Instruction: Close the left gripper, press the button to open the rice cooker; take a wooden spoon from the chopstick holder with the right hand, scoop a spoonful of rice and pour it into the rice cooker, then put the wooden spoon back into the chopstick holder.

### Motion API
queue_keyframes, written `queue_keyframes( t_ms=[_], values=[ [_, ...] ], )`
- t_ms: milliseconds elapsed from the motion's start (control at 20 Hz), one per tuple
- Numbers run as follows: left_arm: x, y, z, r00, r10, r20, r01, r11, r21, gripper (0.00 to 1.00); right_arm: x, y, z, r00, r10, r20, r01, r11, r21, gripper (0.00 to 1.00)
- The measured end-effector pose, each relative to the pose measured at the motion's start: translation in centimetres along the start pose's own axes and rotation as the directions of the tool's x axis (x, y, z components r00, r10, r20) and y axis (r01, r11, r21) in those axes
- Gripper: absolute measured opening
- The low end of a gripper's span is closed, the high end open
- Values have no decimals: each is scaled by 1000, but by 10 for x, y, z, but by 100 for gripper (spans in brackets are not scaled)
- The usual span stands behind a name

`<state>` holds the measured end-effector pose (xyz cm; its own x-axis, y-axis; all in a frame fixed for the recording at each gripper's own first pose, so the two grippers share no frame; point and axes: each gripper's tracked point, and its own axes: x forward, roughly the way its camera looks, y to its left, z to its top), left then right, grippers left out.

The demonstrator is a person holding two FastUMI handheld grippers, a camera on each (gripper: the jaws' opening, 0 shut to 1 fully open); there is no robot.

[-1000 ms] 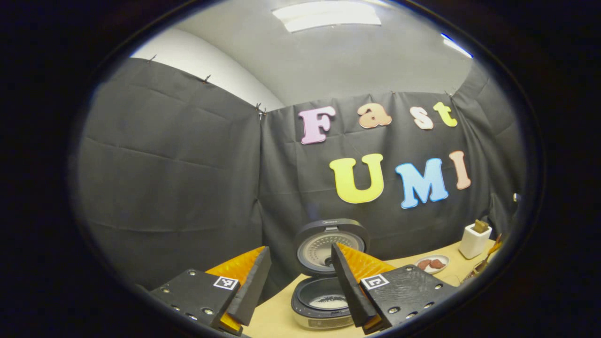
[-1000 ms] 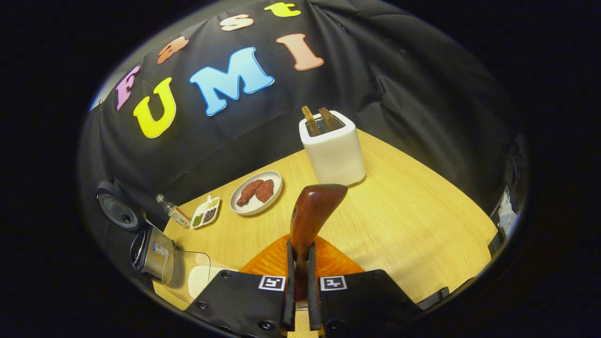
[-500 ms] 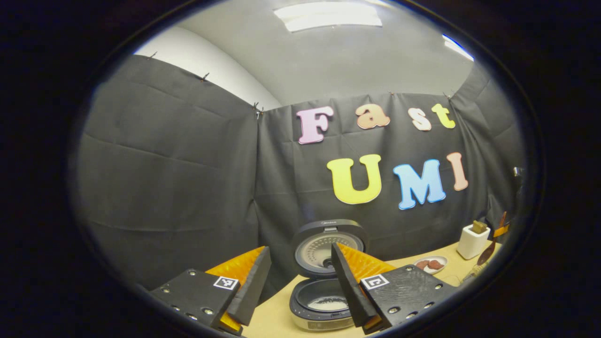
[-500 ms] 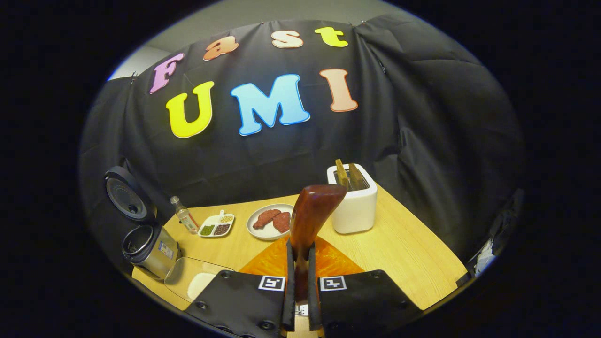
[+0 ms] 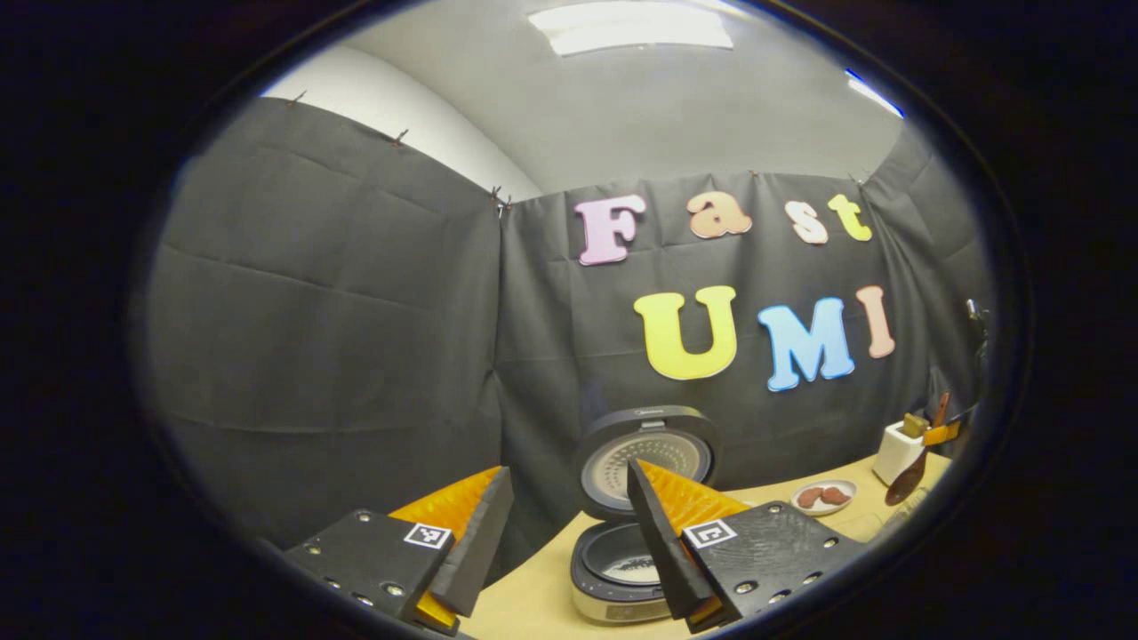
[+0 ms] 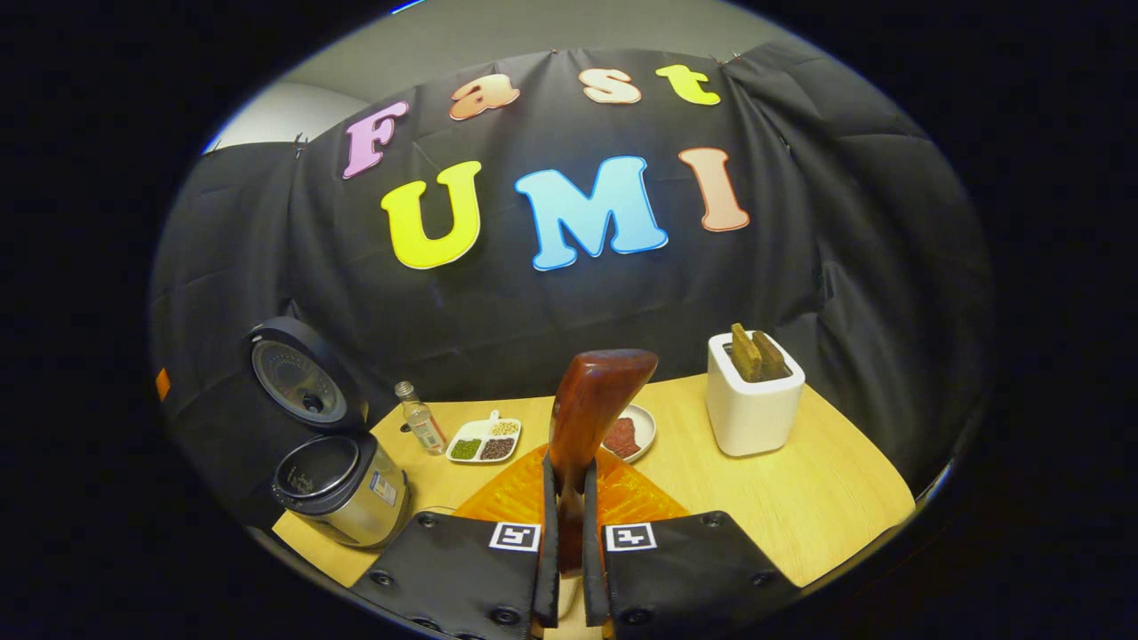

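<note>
Your right gripper (image 6: 569, 498) clamped on wooden spoon (image 6: 589, 404), spoon standing upright above table (image 6: 800, 498). Your left gripper (image 5: 569, 524) fingers apart, nothing between. Rice cooker (image 6: 342, 484) at table's left, lid (image 6: 298, 378) up. White holder (image 6: 754, 400) far right.

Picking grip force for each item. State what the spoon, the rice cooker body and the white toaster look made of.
Wooden spoon: reddish-brown wood, glossy, probably varnished; highlights on the curve.
Rice cooker: body looks like brushed metal, silvery sheen; dark lid and rim likely plastic.
Toaster: matte white, smooth; plastic or coated metal, unclear.
</note>
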<state>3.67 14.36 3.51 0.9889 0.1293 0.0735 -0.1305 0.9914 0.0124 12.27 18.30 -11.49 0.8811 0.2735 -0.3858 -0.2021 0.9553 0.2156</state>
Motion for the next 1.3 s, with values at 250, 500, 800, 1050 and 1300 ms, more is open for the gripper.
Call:
queue_keyframes(
  t_ms=[250, 500, 800, 1050, 1300],
  values=[
    [3, 27, -8, 1000, 27, -9, -27, 1000, 8, 79, 14, 44, -31, 999, 39, -21, -40, 996, -73, 13],
    [9, 53, -20, 998, 56, -27, -55, 998, 28, 79, 33, 60, -66, 999, 2, -50, -12, 980, -200, 13],
    [24, 72, -33, 997, 73, -40, -72, 997, 26, 79, 54, 65, -103, 995, -89, -54, 60, 913, -403, 13],
    [34, 80, -50, 995, 76, -62, -75, 997, 16, 79, 64, 85, -129, 994, -98, -44, 61, 851, -522, 13],
    [38, 81, -60, 995, 75, -72, -75, 997, 7, 79, 65, 112, -150, 994, -53, -93, -1, 865, -501, 13]
  ],
)
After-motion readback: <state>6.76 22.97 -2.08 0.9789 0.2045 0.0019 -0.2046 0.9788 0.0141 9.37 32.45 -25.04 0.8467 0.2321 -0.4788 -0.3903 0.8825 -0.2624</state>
